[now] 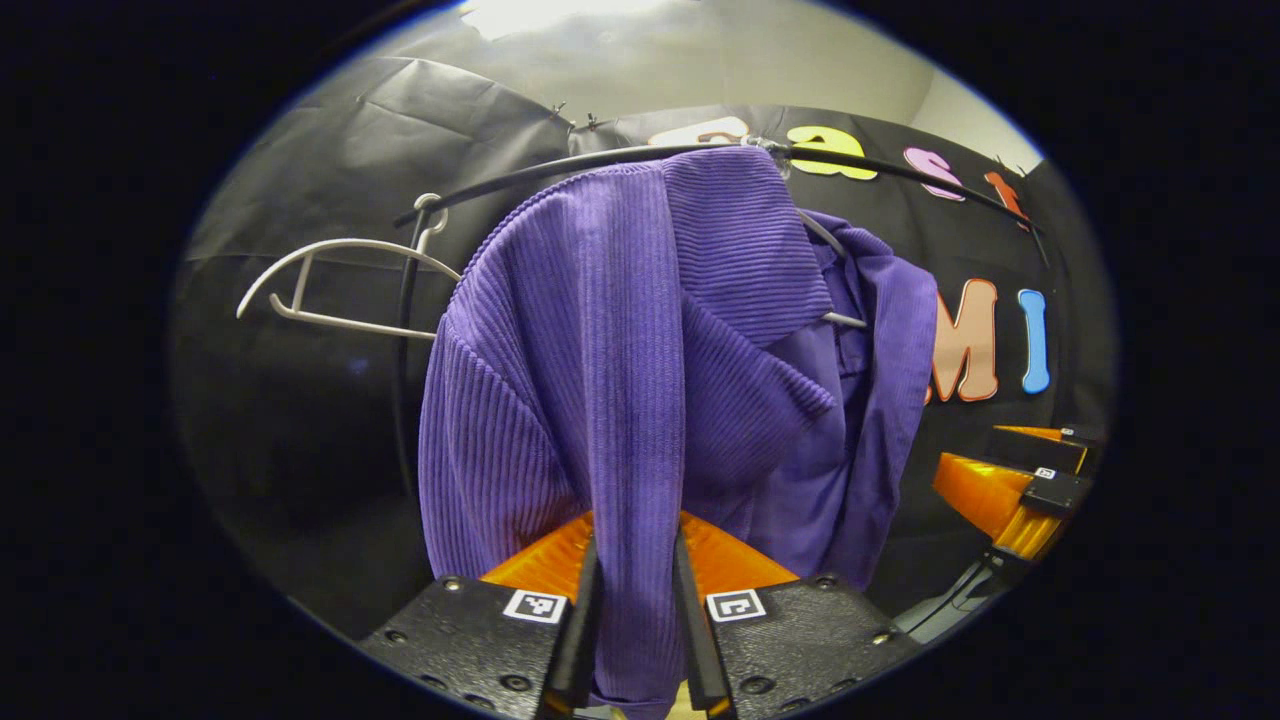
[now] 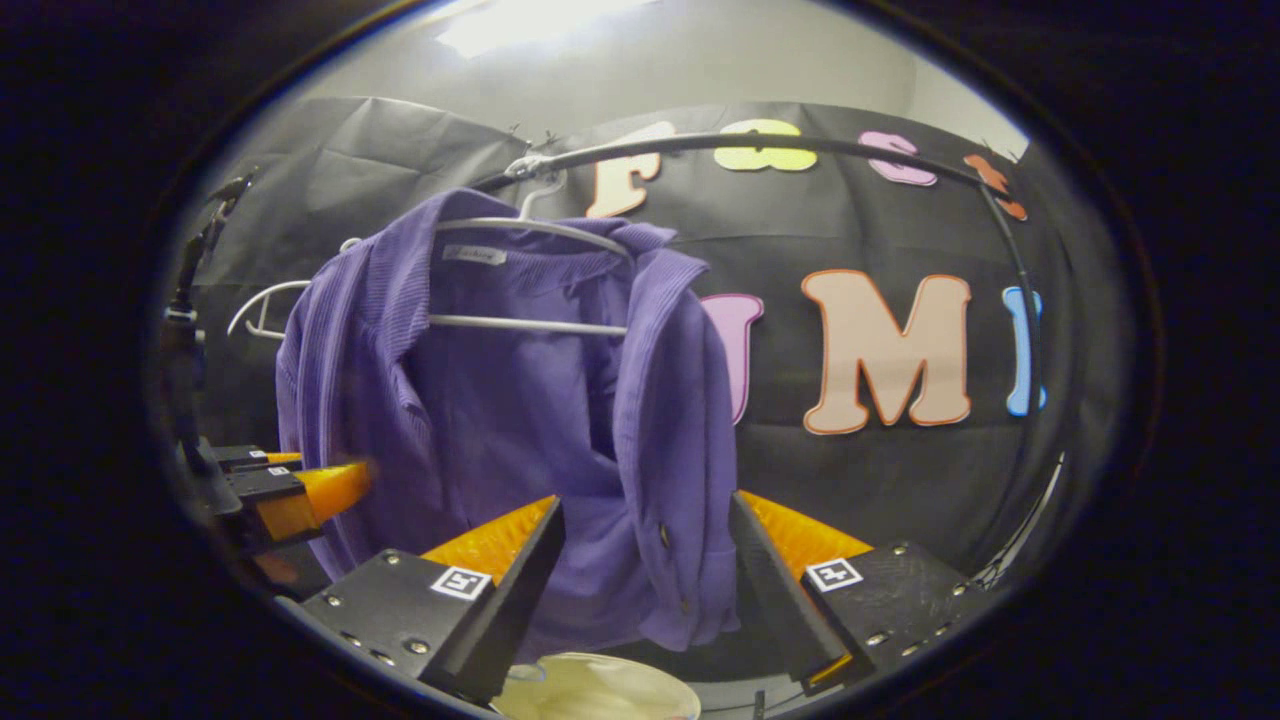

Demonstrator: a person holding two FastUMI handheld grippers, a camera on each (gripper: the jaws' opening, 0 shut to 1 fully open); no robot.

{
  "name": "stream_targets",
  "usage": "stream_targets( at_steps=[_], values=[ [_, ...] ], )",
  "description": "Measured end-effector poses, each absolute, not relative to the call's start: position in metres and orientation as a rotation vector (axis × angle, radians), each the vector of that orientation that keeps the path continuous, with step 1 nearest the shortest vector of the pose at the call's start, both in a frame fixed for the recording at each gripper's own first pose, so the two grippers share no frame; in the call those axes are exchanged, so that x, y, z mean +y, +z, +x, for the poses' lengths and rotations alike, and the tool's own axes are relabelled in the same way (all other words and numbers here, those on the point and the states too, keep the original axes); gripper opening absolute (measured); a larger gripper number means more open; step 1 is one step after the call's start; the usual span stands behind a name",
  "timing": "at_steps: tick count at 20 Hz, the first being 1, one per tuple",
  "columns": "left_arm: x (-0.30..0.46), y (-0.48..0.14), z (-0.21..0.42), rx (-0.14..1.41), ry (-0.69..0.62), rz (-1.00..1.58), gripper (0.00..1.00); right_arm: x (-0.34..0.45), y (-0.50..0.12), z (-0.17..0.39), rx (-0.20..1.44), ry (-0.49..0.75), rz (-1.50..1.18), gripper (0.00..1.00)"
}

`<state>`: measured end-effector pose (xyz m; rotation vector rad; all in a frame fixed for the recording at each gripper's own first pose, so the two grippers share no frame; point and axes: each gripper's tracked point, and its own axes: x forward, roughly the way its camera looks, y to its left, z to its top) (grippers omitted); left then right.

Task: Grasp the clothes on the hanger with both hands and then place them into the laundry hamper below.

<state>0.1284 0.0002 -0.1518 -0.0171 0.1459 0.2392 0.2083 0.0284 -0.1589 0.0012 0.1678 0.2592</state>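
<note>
While our left tongs (image 1: pixel 636 610) pinch the soft purple shirt (image 1: pixel 640 380) hanging on its hanger (image 2: pixel 530 275), our right tongs (image 2: pixel 645 590) sit wide open, so we should grab its floppy front edge.

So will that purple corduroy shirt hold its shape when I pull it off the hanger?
Probably not: the purple corduroy shirt hangs in soft folds, so expect it to droop. It may snag on the hanger. The left gripper already pinches a fold.
</note>
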Motion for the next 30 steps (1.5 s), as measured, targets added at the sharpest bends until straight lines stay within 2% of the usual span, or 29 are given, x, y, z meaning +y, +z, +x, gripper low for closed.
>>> stream_targets(
  at_steps=[2,4,5,6,10,11,14,16,18,20,21,25,30],
  values=[
    [0.006,-0.154,0.127,0.155,0.224,-0.019,0.19,0.032,-0.160,0.224,0.151,0.273,0.005,0.99],
    [0.005,-0.156,0.124,0.176,0.201,0.003,0.03,0.025,-0.166,0.245,0.166,0.233,-0.010,0.96],
    [0.002,-0.154,0.123,0.178,0.179,0.008,0.00,0.018,-0.168,0.254,0.169,0.201,-0.011,0.96],
    [0.000,-0.150,0.121,0.177,0.158,-0.004,0.02,0.019,-0.166,0.263,0.162,0.195,-0.002,0.96],
    [-0.008,-0.127,0.113,0.160,0.048,-0.103,0.00,0.032,-0.163,0.291,0.159,0.221,0.059,0.94],
    [-0.005,-0.126,0.108,0.166,0.037,-0.089,0.00,0.036,-0.162,0.297,0.159,0.231,0.074,0.96],
    [-0.003,-0.119,0.093,0.152,0.008,-0.066,0.00,0.053,-0.170,0.318,0.193,0.277,0.103,0.94],
    [-0.009,-0.110,0.087,0.144,-0.040,-0.079,0.00,0.042,-0.175,0.329,0.220,0.222,0.075,0.48],
    [-0.018,-0.103,0.081,0.153,-0.110,-0.112,0.00,0.045,-0.174,0.330,0.226,0.247,0.120,0.01],
    [-0.021,-0.094,0.073,0.156,-0.160,-0.118,0.00,0.040,-0.162,0.328,0.206,0.237,0.223,0.01],
    [-0.021,-0.088,0.069,0.145,-0.179,-0.113,0.01,0.041,-0.160,0.324,0.220,0.260,0.249,0.04],
    [-0.018,-0.064,0.042,0.087,-0.260,-0.076,0.00,0.012,-0.152,0.320,0.181,0.168,0.125,0.01],
    [0.014,-0.038,0.024,0.020,-0.223,-0.039,0.00,0.008,-0.138,0.314,0.144,0.124,0.030,0.01]
  ],
)
